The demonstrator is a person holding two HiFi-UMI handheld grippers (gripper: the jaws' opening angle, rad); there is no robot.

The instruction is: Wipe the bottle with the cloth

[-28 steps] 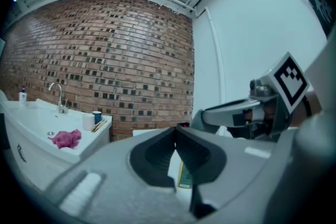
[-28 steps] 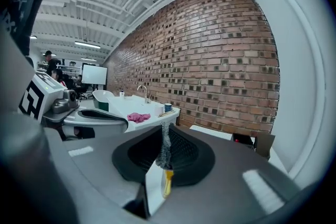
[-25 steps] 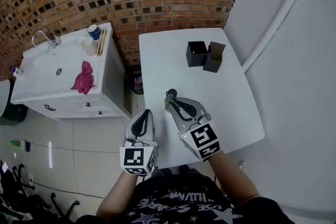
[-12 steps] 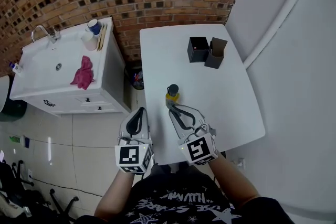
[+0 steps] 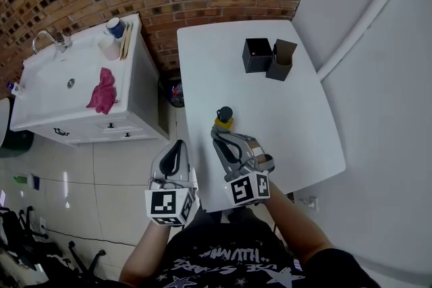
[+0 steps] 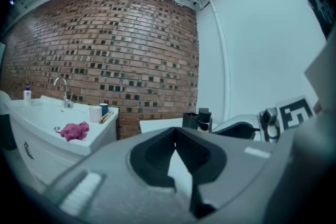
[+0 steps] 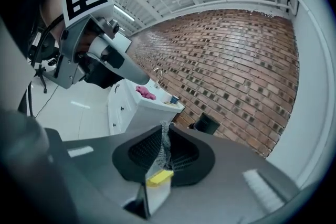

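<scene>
Fetching the cloth (image 5: 101,91) looks like the step in hand. It lies crumpled on the sink counter (image 5: 47,88), well apart from the bottle (image 5: 224,119) and off to its left. The bottle stands upright on the white table (image 5: 297,118), cap up. Just short of the bottle, on the person's side, the right gripper (image 5: 217,137) has its tongs pressed together on nothing. The left gripper (image 5: 179,146), to the bottle's left and nearer the person, is likewise pressed together and empty. The left one is better placed to go. It should spread its tongs before reaching and pinch a thick fold of cloth, while the right steadies the bottle low on its body.
</scene>
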